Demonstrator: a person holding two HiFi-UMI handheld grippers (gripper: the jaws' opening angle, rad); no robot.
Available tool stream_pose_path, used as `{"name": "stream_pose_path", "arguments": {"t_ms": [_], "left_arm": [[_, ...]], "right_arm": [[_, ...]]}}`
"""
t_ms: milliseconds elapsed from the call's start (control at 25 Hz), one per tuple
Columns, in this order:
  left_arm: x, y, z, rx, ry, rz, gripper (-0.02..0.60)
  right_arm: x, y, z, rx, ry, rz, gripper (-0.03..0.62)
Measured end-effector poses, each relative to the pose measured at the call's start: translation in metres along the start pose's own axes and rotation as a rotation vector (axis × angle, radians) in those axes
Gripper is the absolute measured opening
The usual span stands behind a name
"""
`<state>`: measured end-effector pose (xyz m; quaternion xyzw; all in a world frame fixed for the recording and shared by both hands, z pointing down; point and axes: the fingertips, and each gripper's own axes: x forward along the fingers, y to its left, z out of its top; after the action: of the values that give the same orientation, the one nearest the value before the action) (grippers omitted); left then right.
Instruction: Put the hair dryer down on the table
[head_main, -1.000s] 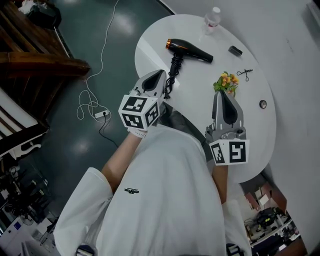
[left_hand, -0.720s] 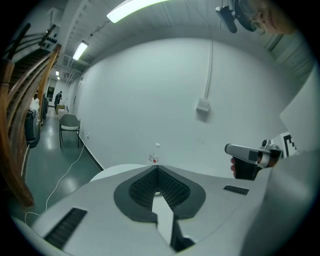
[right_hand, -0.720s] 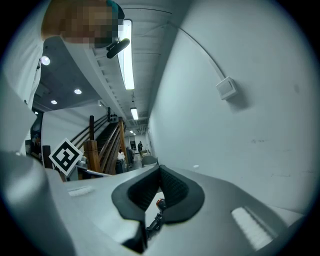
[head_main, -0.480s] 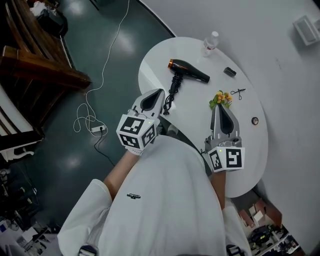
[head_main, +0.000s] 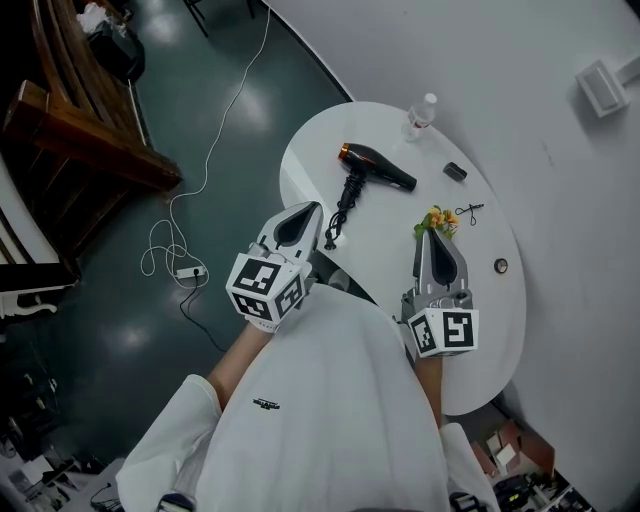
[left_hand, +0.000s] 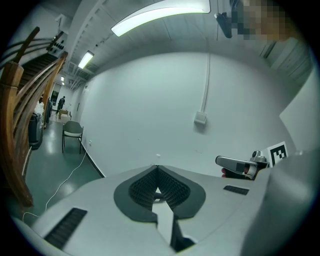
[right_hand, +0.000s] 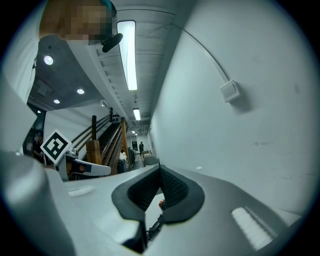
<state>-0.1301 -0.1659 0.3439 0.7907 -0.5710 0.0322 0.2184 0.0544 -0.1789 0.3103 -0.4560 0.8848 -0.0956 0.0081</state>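
glossy black hair dryer (head_main: 375, 168) with orange rim, lying on the smooth white oval table (head_main: 480, 300), left gripper (head_main: 314, 206) and right gripper (head_main: 432, 233) well short of it, ribbed jaws pressed together on nothing, black-and-white marker cubes (head_main: 262, 288)

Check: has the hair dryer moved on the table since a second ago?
No: the hair dryer keeps its place relative to the bottle; only the view shifted.
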Motion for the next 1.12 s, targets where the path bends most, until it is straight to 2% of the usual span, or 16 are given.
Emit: {"name": "stream_pose_path", "arguments": {"t_ms": [280,1120], "left_arm": [[-0.011,0.0,0.003,0.005,-0.015,0.011,0.009],[-0.003,-0.003,0.003,0.02,0.009,0.012,0.009]], "right_arm": [[0.001,0.011,-0.004,0.01,-0.003,0.026,0.012],[0.006,0.001,-0.01,0.029,0.008,0.009,0.011]]}}
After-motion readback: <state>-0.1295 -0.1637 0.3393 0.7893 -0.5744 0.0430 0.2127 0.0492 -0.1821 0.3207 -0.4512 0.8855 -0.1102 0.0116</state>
